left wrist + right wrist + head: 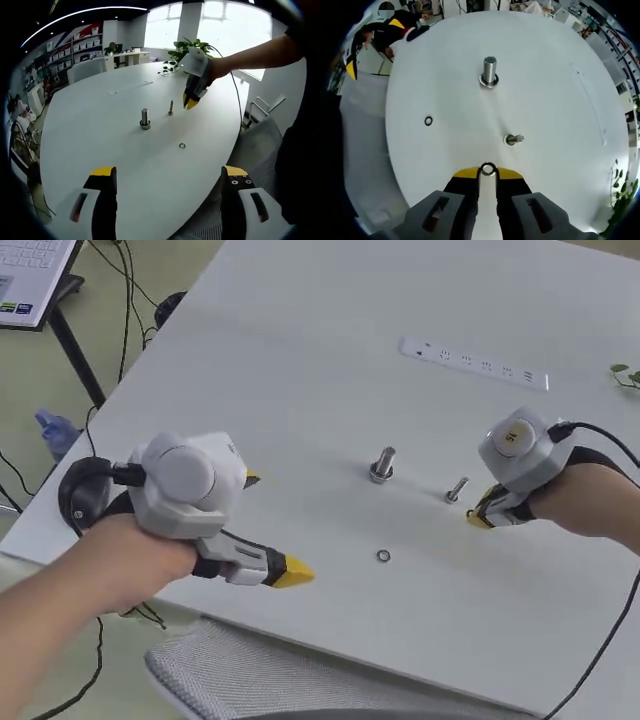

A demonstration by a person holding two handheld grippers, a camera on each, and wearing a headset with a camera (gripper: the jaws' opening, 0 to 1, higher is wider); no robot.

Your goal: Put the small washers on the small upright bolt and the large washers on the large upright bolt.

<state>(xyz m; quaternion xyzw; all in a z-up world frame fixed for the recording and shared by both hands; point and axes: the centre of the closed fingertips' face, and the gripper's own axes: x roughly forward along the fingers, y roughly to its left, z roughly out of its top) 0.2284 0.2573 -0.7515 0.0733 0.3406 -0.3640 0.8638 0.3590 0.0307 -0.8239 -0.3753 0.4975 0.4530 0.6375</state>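
Observation:
On the white table (300,350) the large bolt (382,465) (144,119) (489,71) stands upright, and the small bolt (457,490) (171,107) (514,139) stands just right of it. A loose washer (383,556) (182,145) (428,120) lies flat in front of the large bolt. My right gripper (480,517) (191,102) (488,172) hovers close beside the small bolt, shut on a washer (488,169) pinched between its yellow tips. My left gripper (272,525) (168,172) (350,65) is over the near left of the table, open, with nothing between its jaws.
A white power strip (475,362) lies at the back of the table. A grey mesh chair (230,670) sits under the near edge. A laptop (30,270) on a stand and cables are off the left side. Plant leaves (628,375) show at the right.

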